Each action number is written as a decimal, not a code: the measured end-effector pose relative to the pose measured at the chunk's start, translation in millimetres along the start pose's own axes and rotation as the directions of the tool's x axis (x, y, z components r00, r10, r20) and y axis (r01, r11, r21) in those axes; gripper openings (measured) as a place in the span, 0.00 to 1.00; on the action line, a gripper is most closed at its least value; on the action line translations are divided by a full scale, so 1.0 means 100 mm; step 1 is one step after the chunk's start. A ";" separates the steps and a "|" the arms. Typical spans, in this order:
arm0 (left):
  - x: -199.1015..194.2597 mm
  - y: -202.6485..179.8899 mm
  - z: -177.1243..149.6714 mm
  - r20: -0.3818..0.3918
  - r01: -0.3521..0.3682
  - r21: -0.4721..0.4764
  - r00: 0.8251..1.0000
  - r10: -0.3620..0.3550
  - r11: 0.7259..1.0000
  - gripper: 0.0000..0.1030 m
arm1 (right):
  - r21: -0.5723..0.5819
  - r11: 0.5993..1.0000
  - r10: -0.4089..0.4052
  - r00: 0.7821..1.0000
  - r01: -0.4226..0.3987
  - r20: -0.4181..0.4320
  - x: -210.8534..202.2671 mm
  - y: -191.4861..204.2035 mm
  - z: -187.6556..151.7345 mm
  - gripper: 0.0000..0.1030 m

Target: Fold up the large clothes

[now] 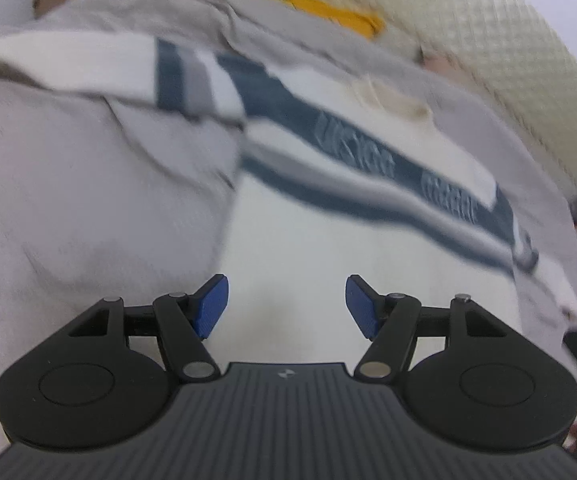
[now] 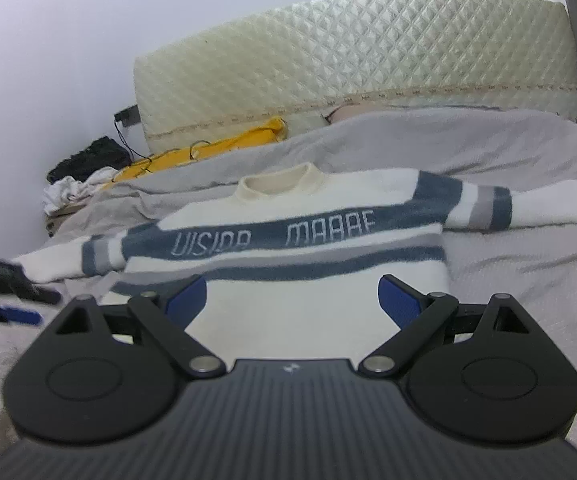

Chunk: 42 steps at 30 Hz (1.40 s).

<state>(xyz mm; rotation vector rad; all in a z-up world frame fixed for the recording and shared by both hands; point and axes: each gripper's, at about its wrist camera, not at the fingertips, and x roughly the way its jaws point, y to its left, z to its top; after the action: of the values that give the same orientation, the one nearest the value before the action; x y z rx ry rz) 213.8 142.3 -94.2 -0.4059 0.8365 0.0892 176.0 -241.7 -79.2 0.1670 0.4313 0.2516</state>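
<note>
Blue-padded, the left gripper [image 1: 287,304] and right gripper [image 2: 292,300] both gape with nothing between their fingers, above the sweater [image 2: 288,248]. Fuzzy white knit with blue-grey stripes, it lies flat, sleeves spread, on the rumpled grey bedspread [image 2: 528,264] before a quilted headboard [image 2: 348,52].

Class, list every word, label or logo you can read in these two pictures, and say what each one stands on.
"UISIOR MARRF", roughly as it reads: pale letters on the blue chest band of the white sweater, right wrist view; the letter shapes are soft, so the spelling is uncertain.
The same lettering in the left wrist view: too blurred to read.
Small pale logo mark, no words, on the right tool body; the same on the left tool.
</note>
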 end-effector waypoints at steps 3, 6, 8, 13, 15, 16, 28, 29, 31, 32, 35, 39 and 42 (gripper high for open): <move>0.05 -0.17 -0.26 -0.071 0.013 -0.004 0.997 -0.013 1.000 0.68 | -0.009 1.000 0.000 1.000 0.000 0.001 -0.12 -0.01 0.01 0.91; 0.08 -0.24 -0.50 -0.120 -0.025 0.019 0.992 0.028 0.999 0.68 | 0.005 1.000 -0.006 1.000 0.006 -0.020 -0.16 -0.07 0.00 0.91; 0.08 -0.24 -0.63 -0.119 -0.033 0.011 0.992 0.034 0.999 0.68 | 0.025 0.999 -0.020 0.999 0.021 -0.046 -0.17 -0.16 -0.01 0.91; 0.05 -0.11 -0.76 -0.109 -0.036 -0.076 0.994 0.028 0.996 0.68 | 0.265 0.963 -0.009 0.988 0.050 -0.157 -0.09 -0.59 -0.04 0.91; -0.01 -0.03 -0.81 -0.093 -0.027 -0.141 0.996 0.014 0.990 0.68 | 0.367 0.926 -0.016 0.979 0.092 -0.205 -0.04 -0.78 -0.10 0.91; -0.06 0.02 -0.84 -0.079 -0.019 -0.166 0.997 0.006 0.986 0.68 | 0.406 0.907 -0.018 0.973 0.113 -0.231 -0.01 -0.85 -0.15 0.91; -0.22 0.57 -0.95 -0.025 -0.006 -0.454 1.000 -0.006 0.891 0.68 | 0.651 0.739 0.121 0.917 0.173 -0.381 0.21 -1.15 -0.59 0.90; -0.18 0.61 -0.95 -0.032 -0.004 -0.472 0.999 -0.013 0.882 0.68 | 0.661 0.734 0.146 0.913 0.159 -0.381 0.22 -1.12 -0.62 0.83; -0.11 0.65 -0.94 -0.031 0.015 -0.495 0.999 -0.035 0.869 0.68 | 0.675 0.728 0.201 0.903 0.122 -0.379 0.23 -1.04 -0.65 0.74; -0.06 0.64 -0.92 -0.034 0.026 -0.492 0.998 -0.049 0.870 0.68 | 0.687 0.718 0.233 0.894 0.108 -0.384 0.25 -0.99 -0.67 0.72; 0.07 0.60 -0.91 -0.049 0.026 -0.478 0.997 -0.056 0.878 0.68 | 0.666 0.738 0.243 0.878 0.108 -0.411 0.27 -0.89 -0.72 0.55; 0.06 0.52 -0.88 -0.042 0.041 -0.424 0.997 -0.065 0.905 0.50 | 0.620 0.774 0.202 0.876 0.132 -0.439 0.22 -0.82 -0.73 0.24; -0.04 0.49 -0.84 -0.004 0.083 -0.393 0.996 -0.092 0.916 0.10 | 0.623 0.774 0.198 0.890 0.115 -0.410 0.17 -0.83 -0.65 0.19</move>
<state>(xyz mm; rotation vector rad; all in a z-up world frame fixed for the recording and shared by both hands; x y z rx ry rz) 140.3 155.7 -156.6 -0.8242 0.8209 0.1709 180.3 -309.5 -161.8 0.8047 0.9847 0.1785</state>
